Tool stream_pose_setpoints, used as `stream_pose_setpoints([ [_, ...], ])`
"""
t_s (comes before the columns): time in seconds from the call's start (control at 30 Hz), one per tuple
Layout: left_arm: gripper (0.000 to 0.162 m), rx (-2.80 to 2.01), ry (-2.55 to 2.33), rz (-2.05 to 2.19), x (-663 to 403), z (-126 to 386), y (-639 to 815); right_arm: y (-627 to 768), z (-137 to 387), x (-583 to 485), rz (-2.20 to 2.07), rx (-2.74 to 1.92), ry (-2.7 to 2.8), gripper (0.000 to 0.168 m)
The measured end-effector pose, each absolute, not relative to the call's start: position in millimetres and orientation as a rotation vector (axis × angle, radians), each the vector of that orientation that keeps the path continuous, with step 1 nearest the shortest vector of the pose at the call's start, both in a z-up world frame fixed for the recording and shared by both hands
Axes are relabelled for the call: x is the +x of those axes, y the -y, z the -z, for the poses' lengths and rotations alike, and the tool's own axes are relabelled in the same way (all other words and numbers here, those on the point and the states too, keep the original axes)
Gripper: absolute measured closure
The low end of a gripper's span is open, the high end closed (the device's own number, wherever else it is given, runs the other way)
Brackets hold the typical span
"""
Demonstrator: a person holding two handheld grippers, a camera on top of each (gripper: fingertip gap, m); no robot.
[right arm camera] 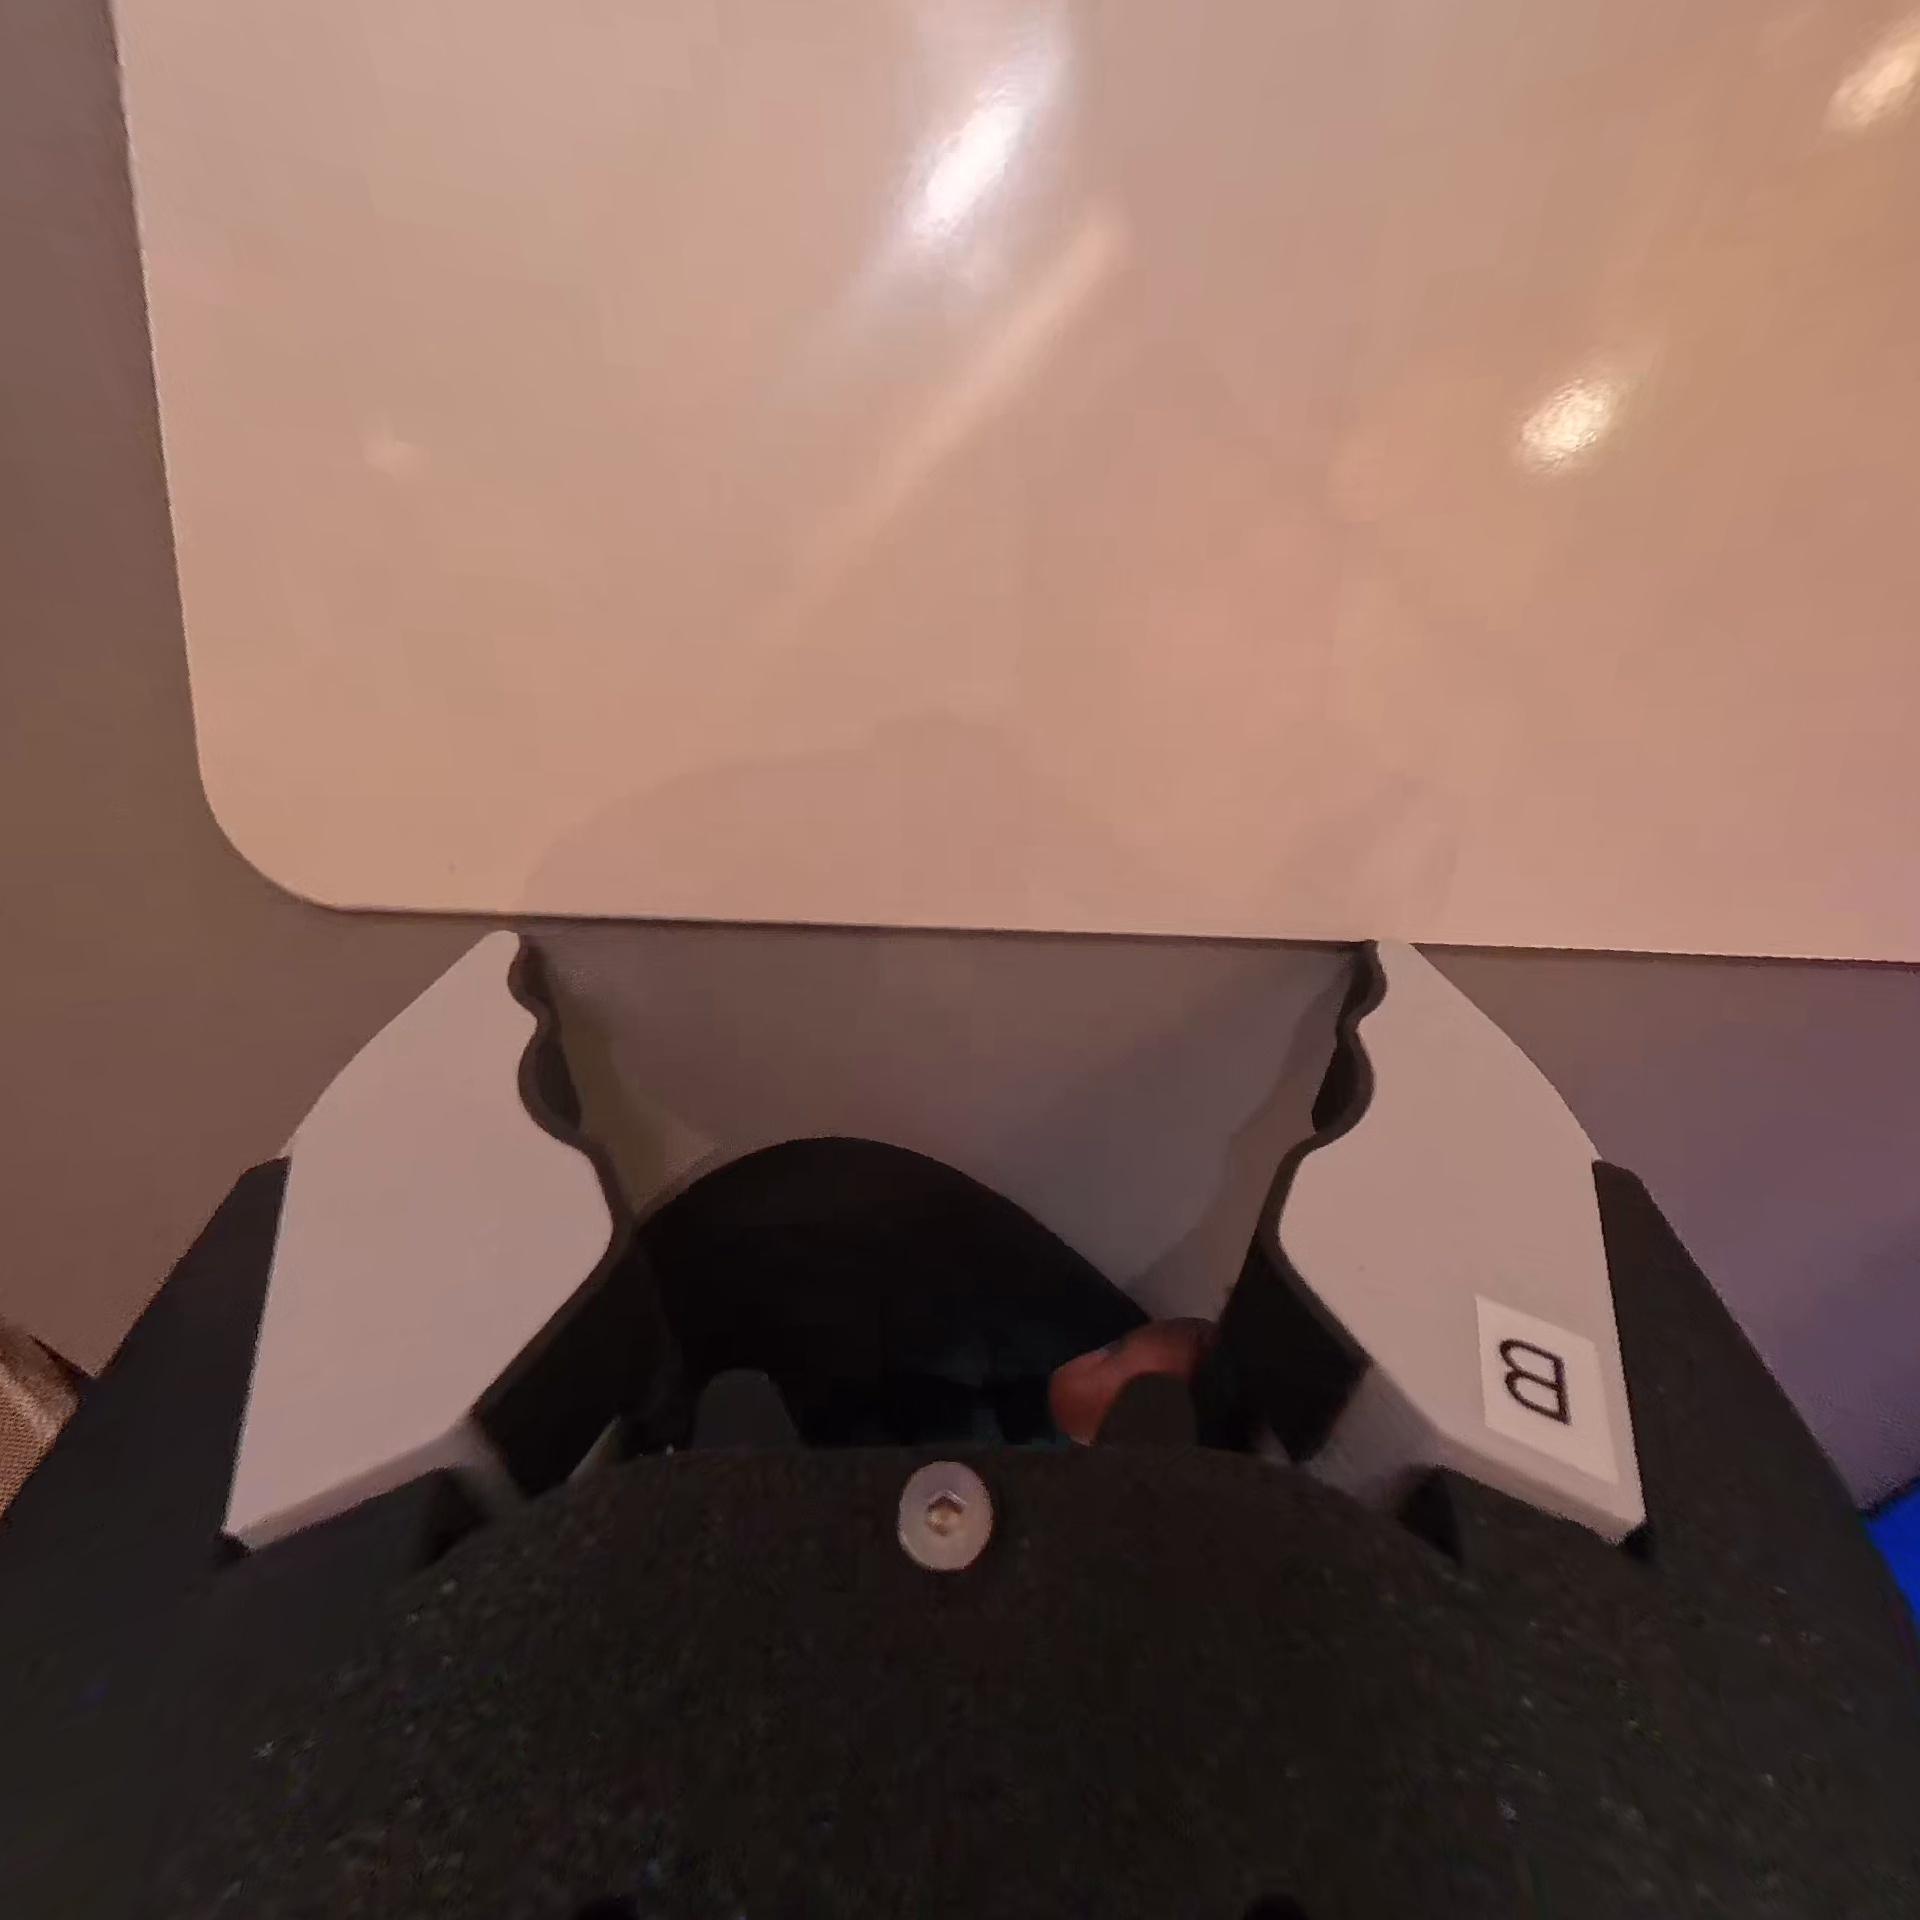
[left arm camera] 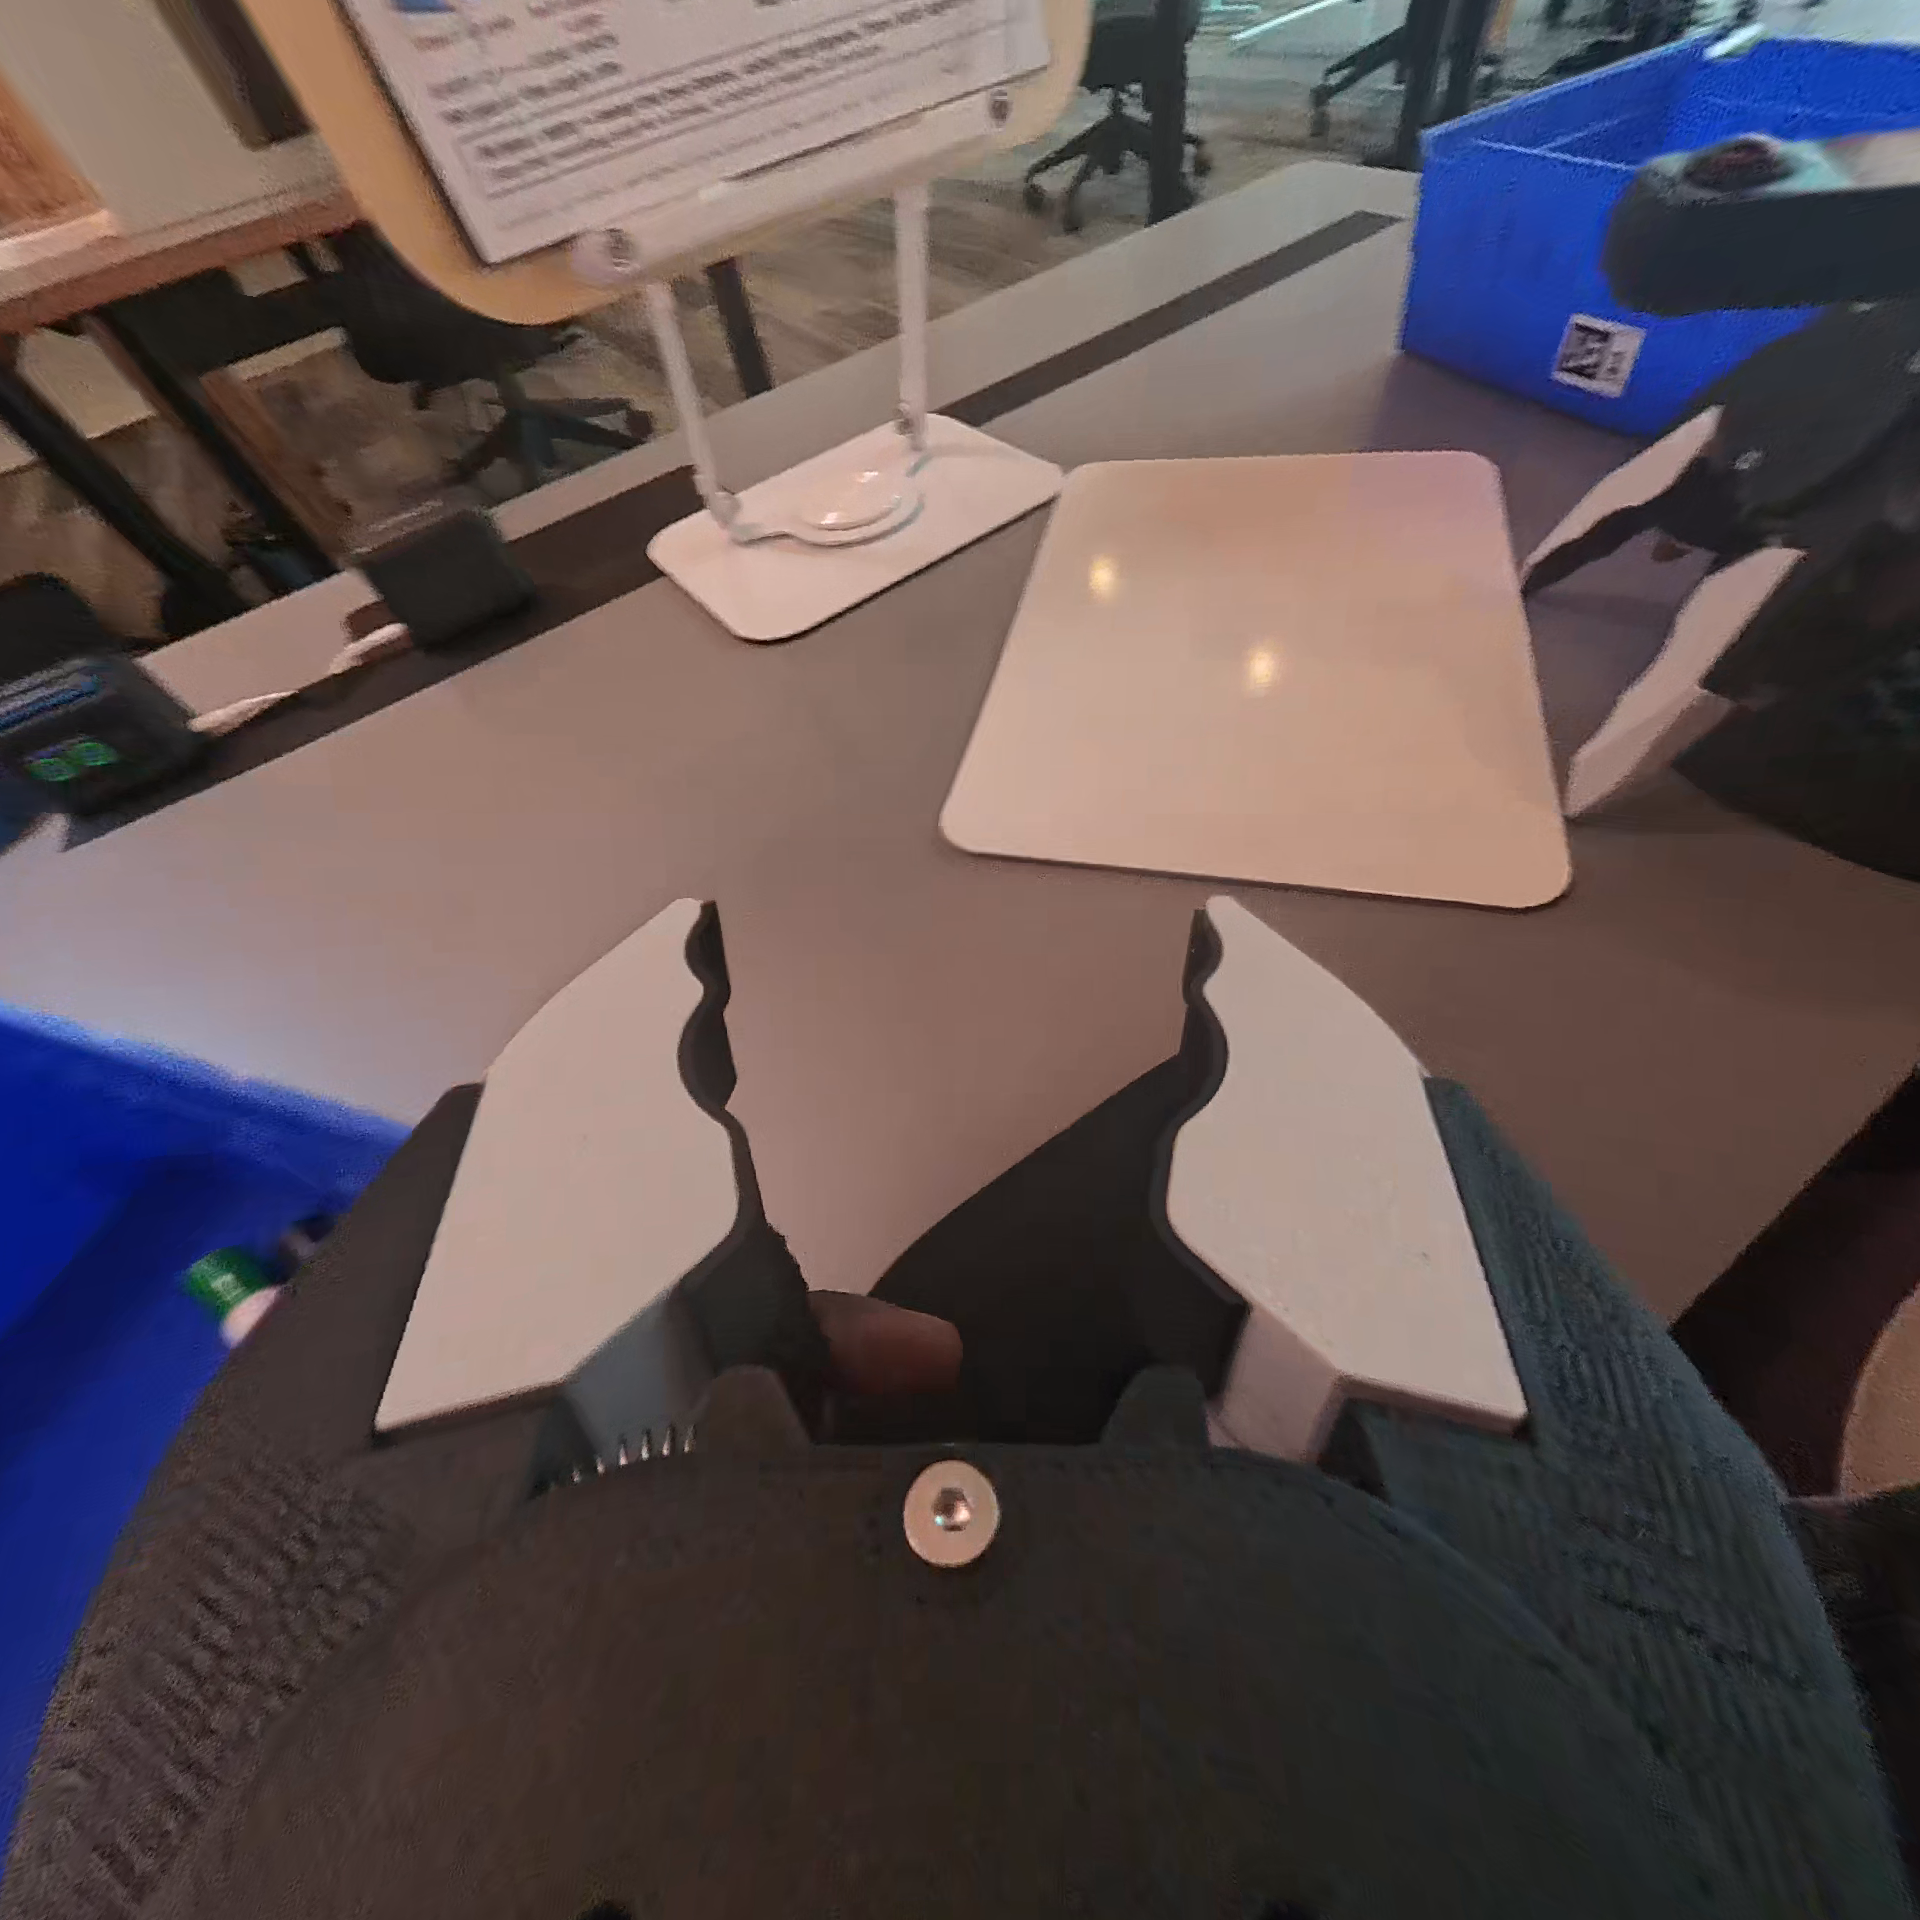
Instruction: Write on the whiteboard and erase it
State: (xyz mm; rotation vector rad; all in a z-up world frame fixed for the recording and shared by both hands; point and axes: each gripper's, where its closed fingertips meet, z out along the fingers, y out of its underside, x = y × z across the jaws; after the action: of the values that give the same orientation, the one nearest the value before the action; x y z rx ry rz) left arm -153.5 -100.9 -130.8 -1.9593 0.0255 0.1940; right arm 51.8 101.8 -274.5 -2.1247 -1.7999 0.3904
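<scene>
White whiteboard [right arm camera: 935, 436] lies flat on the tabletop [left arm camera: 727, 831], directly ahead of the right hand-held gripper [right arm camera: 940, 951]; both hand-held grippers gape, empty.

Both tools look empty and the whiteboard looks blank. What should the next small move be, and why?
Probably fetch a marker first. The whiteboard is unmarked, and the left tool and right tool are open, holding nothing. No marker is clearly in view, so turning the left tool toward the blue bin beside it seems sensible.
</scene>
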Motion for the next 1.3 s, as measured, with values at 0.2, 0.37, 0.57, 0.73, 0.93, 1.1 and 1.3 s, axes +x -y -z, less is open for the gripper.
stream_pose_setpoints([
  [0.2, 0.082, -2.049, 0.130, -0.387, -215.7, 118.5, 150.3, -94.2, 254.2, 44.0, -0.507, -2.037, 1.784, 0.040],
  [0.37, 0.082, -2.285, 0.309, -0.412, -282.5, 145.5, 187.7, -107.1, 193.1, 43.2, -0.688, -1.759, 1.608, 0.050],
  [0.57, 0.093, -2.496, 0.569, -0.282, -338.3, 203.7, 202.2, -126.1, 149.5, 62.8, -0.787, -1.622, 1.387, 0.060],
  [0.73, 0.095, -2.608, 0.584, -0.219, -336.8, 231.0, 201.4, -133.6, 147.1, 77.2, -0.739, -1.602, 1.350, 0.061],
  [0.93, 0.095, -2.706, 0.593, -0.314, -340.4, 249.8, 210.3, -140.8, 142.1, 81.6, -0.709, -1.579, 1.327, 0.063],
  [1.1, 0.128, -2.653, 0.559, -0.240, -333.8, 254.1, 203.9, -140.3, 148.9, 78.8, -0.692, -1.583, 1.347, 0.063],
  [1.3, 0.142, -2.667, 0.365, -0.555, -352.9, 230.6, 218.6, -121.1, 148.5, 62.9, -0.777, -1.507, 1.435, 0.085],
])
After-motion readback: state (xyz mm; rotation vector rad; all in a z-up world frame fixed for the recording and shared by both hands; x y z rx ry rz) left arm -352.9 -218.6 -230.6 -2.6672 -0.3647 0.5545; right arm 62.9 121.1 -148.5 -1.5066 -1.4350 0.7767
